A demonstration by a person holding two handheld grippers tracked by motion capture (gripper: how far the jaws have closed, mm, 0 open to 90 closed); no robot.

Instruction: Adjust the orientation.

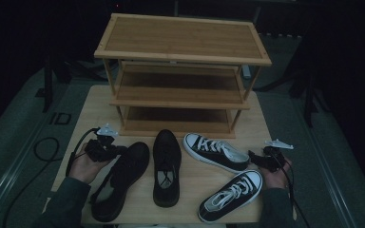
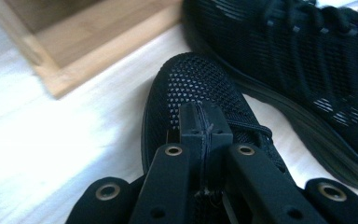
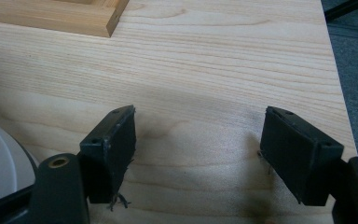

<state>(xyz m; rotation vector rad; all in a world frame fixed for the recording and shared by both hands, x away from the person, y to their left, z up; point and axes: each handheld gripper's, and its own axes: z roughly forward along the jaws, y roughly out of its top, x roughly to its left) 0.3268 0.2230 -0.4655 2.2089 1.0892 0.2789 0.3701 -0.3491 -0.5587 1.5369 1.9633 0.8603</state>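
Two black mesh shoes lie on the wooden table (image 1: 89, 110): one at the left (image 1: 121, 178), one in the middle (image 1: 166, 166). To their right lie two black-and-white canvas sneakers, one farther back (image 1: 216, 151) and one nearer (image 1: 230, 194). My left gripper (image 1: 118, 149) hovers at the left shoe's toe. In the left gripper view its jaws (image 2: 205, 122) are pressed together over that toe (image 2: 191, 84), with nothing held between them. My right gripper (image 1: 253, 156) sits by the far sneaker's heel. It stands open (image 3: 198, 144) over bare table, with the sneaker's white sole (image 3: 0, 154) at its left.
A three-shelf wooden shoe rack (image 1: 180, 38) stands at the back of the table; its base corner appears close ahead in both gripper views (image 2: 88, 42) (image 3: 56, 16). The table's right edge (image 3: 335, 70) is near my right gripper. Dark floor surrounds the table.
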